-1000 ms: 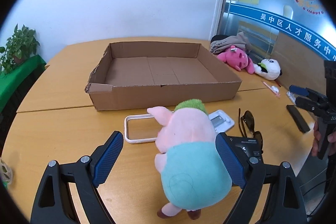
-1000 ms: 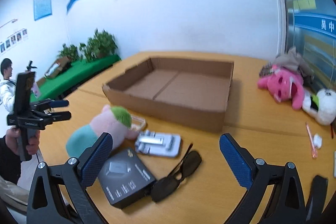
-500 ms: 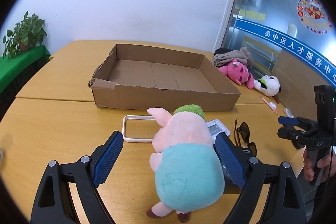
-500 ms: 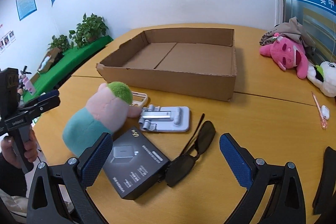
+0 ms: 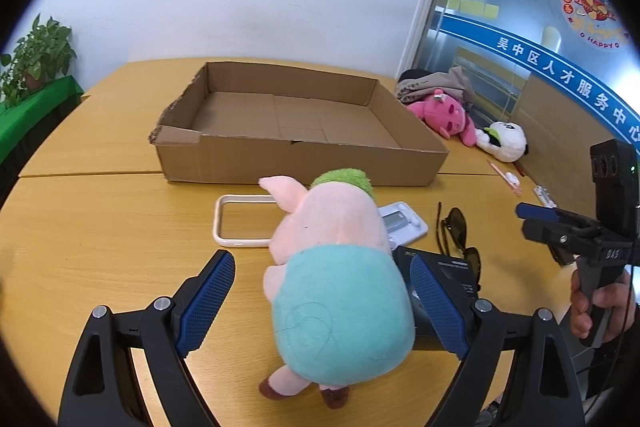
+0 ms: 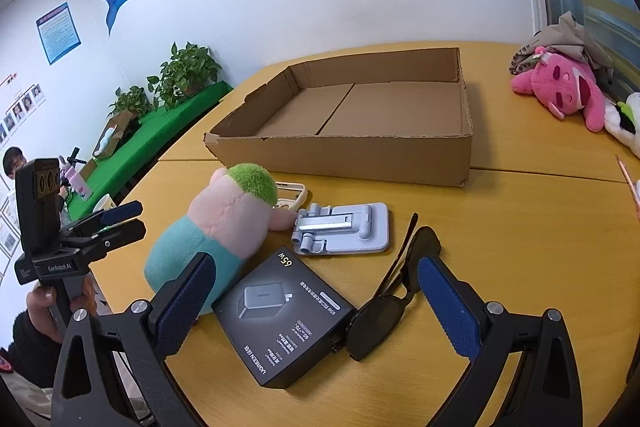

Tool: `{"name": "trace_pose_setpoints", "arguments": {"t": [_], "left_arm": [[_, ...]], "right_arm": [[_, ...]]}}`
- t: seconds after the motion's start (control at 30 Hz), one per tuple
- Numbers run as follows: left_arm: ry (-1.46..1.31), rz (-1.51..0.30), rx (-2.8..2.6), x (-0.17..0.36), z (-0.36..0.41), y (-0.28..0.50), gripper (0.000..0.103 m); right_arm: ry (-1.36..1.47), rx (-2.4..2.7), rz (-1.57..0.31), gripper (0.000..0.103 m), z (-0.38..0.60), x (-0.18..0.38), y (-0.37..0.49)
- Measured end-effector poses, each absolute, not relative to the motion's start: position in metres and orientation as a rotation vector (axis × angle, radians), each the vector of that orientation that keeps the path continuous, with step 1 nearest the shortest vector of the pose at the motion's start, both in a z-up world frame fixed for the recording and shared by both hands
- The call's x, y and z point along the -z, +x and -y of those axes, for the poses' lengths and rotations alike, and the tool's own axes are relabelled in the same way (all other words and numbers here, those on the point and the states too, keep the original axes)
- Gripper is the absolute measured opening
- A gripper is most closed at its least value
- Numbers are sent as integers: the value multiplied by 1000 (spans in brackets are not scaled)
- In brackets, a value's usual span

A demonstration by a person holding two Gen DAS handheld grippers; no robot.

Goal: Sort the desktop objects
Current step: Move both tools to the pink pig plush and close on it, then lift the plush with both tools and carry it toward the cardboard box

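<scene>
Left wrist view: a blue band on the glass wall (image 5: 560, 75) carries white Chinese characters, with "HAPPY" on a round sticker above. The wooden surface (image 5: 100, 227) bears an empty cardboard box (image 5: 296, 131) toward its far edge. The left hand-held gripper (image 5: 320, 301) stands wide, its pads on either side of a plush pig (image 5: 336, 267) without pressing it; the pig lies head toward the box, feet at the near edge.

Right wrist view: the black box (image 6: 284, 315) reads "UGREEN" and "65W". The right hand-held gripper (image 6: 316, 307) gapes wide over it, with sunglasses (image 6: 394, 291) beside and a grey phone stand (image 6: 344, 227) beyond. Potted plants (image 6: 184, 75) line the wall.
</scene>
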State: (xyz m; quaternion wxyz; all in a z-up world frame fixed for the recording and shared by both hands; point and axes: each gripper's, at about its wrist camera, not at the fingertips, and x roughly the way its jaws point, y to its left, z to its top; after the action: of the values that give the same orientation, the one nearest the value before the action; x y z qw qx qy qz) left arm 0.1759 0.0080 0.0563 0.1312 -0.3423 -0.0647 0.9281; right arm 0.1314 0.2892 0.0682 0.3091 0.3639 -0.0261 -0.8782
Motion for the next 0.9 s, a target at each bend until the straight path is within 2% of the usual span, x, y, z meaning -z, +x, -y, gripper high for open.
{"name": "trace_pose_setpoints", "arguments": {"t": [0.03,0.07,0.1,0.13,0.17,0.23,0.27,0.3,0.33,0.37,0.4,0.43,0.5,0.7,0.9], "left_arm": [[-992,188,-2687,-56,-9,176,90],[-992,187,-2681,-55,-10,175,81],[-997,187,-2673,-54,-11,175,59],[-1008,195,-2658,-51,-11,174,47],[-1022,218,-2638,-49,-10,173,30],[-1045,276,-2596,-44,-6,171,28],[-1051,283,-2590,-43,-5,171,28],[-1052,281,-2596,-44,-4,172,33],[-1048,277,-2605,-45,-4,174,37],[-1042,277,-2607,-46,-3,175,51],[-1032,278,-2605,-47,-3,177,69],[-1016,283,-2598,-47,-4,178,76],[-1002,301,-2567,-45,-6,178,80],[-1091,324,-2481,-28,-14,164,80],[-1148,329,-2499,-15,-7,156,80]], "right_arm": [[952,2325,60,96,-288,-68,132],[945,2335,49,92,-286,-67,133],[945,2342,35,80,-285,-66,133],[955,2343,26,70,-283,-63,131],[965,2335,30,66,-282,-61,130],[984,2311,49,42,-279,-56,126],[988,2305,55,36,-278,-55,125],[988,2300,57,28,-276,-55,125],[986,2292,59,28,-273,-55,125],[979,2279,66,28,-272,-56,125],[968,2269,80,36,-271,-57,126],[963,2256,99,64,-270,-56,125],[960,2241,119,98,-266,-55,123],[949,2200,114,98,-249,-56,114],[983,2112,215,98,-234,-53,96]]}}
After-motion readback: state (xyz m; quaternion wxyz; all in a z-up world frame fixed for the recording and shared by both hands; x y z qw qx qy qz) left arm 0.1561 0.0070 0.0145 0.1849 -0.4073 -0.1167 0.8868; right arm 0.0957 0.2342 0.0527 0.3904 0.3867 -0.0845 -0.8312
